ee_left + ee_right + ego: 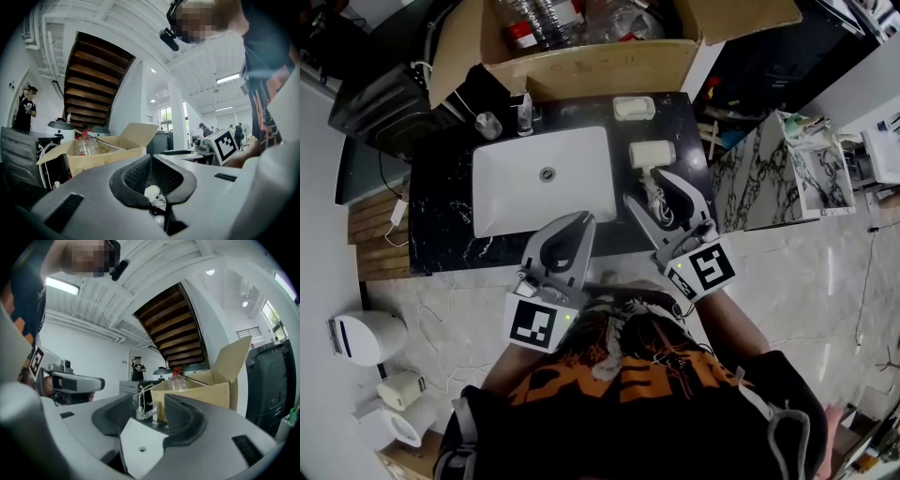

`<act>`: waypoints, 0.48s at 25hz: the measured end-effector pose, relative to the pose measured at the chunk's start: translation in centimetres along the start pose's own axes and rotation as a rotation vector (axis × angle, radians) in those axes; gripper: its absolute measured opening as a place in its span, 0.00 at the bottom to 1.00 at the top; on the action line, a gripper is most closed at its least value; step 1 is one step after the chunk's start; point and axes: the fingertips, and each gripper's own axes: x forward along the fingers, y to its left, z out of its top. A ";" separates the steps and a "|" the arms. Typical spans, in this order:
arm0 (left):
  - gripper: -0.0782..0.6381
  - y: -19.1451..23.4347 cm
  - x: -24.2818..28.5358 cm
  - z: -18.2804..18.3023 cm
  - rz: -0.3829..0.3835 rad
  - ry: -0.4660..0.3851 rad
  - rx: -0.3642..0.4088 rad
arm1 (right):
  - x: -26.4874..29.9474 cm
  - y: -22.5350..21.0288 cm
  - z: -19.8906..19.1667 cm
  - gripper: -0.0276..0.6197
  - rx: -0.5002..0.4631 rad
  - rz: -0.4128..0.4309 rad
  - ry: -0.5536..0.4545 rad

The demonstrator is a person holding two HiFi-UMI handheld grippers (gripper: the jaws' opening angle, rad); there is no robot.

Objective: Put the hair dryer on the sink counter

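Observation:
The cream hair dryer (pixel 652 153) lies on the black marble counter (pixel 441 206), just right of the white sink basin (pixel 487 187). Its pale cord (pixel 657 202) trails toward the counter's front edge. My right gripper (pixel 645 186) hovers over the cord, close behind the dryer. In the right gripper view its jaws (pixel 147 401) stand apart with nothing between them, and only the basin (pixel 140 437) shows beyond. My left gripper (pixel 579 218) hangs over the sink's front right corner. In the left gripper view its pads (pixel 151 157) meet and hold nothing.
A faucet (pixel 523 114) and a small cup (pixel 487 125) stand behind the basin, with a soap dish (pixel 634 108) at the back right. An open cardboard box (pixel 581 66) holding plastic bottles sits behind the counter. Marble slabs (pixel 759 178) lean at the right.

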 end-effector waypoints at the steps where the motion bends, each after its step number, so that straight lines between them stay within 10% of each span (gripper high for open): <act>1: 0.16 0.0 0.0 0.1 -0.001 -0.002 0.000 | -0.1 0.7 1.0 0.38 0.001 0.011 -0.023; 12: 0.16 -0.3 -0.4 1.3 -0.018 -0.021 -0.006 | -1.8 6.1 5.8 0.25 -0.023 0.090 -0.094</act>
